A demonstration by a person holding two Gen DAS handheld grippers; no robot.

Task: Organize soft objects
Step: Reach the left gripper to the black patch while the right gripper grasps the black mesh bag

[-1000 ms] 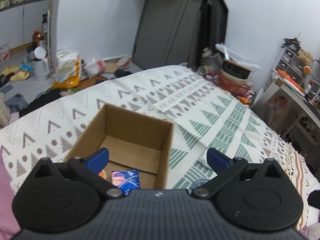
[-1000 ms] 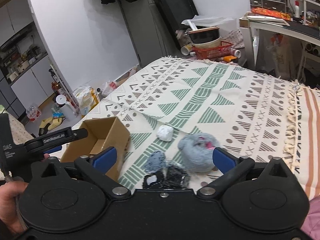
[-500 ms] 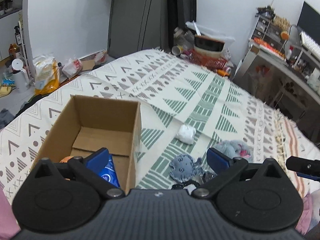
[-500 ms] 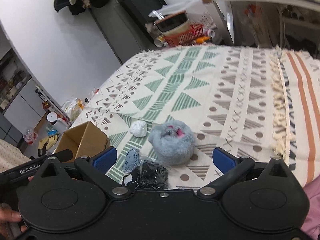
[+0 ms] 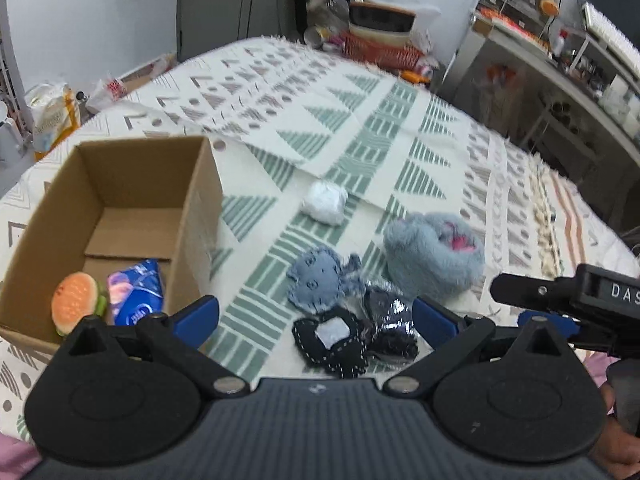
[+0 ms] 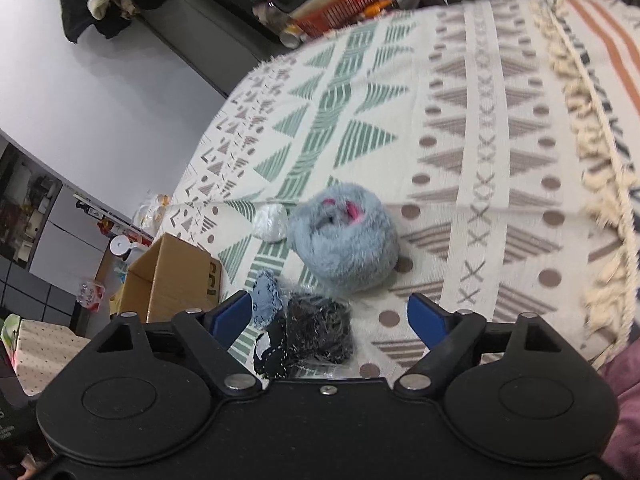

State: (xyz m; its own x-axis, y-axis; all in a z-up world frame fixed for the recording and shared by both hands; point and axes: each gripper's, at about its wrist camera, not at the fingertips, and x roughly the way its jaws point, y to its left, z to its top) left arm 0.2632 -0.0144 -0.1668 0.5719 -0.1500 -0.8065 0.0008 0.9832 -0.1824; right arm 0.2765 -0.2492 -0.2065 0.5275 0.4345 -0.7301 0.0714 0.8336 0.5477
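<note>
A cardboard box [image 5: 52, 208] stands on the patterned blanket; a plush burger [image 5: 74, 304] and a blue packet [image 5: 136, 292] lie in it. To its right lie a white ball [image 5: 325, 202], a fluffy grey-blue plush [image 5: 434, 258], a blue denim plush [image 5: 320, 280] and a dark stitched piece [image 5: 336, 340] with a black shiny piece [image 5: 390, 312]. My left gripper [image 5: 314, 318] is open above the dark pieces. My right gripper [image 6: 330, 312] is open just above the black piece [image 6: 320, 328], with the grey-blue plush [image 6: 344, 244] ahead and the box [image 6: 168, 276] at left.
The blanket [image 5: 360, 128] has a fringed edge [image 6: 592, 160] at the right. A desk with shelves [image 5: 560, 52] stands at the far right. Bags [image 5: 52, 116] and clutter lie on the floor beyond the bed. The right gripper's body [image 5: 568, 292] shows at right in the left wrist view.
The left gripper has swung right from over the box toward the pile of soft things. The right gripper has dropped lower and closer to the grey-blue plush and the black piece.
</note>
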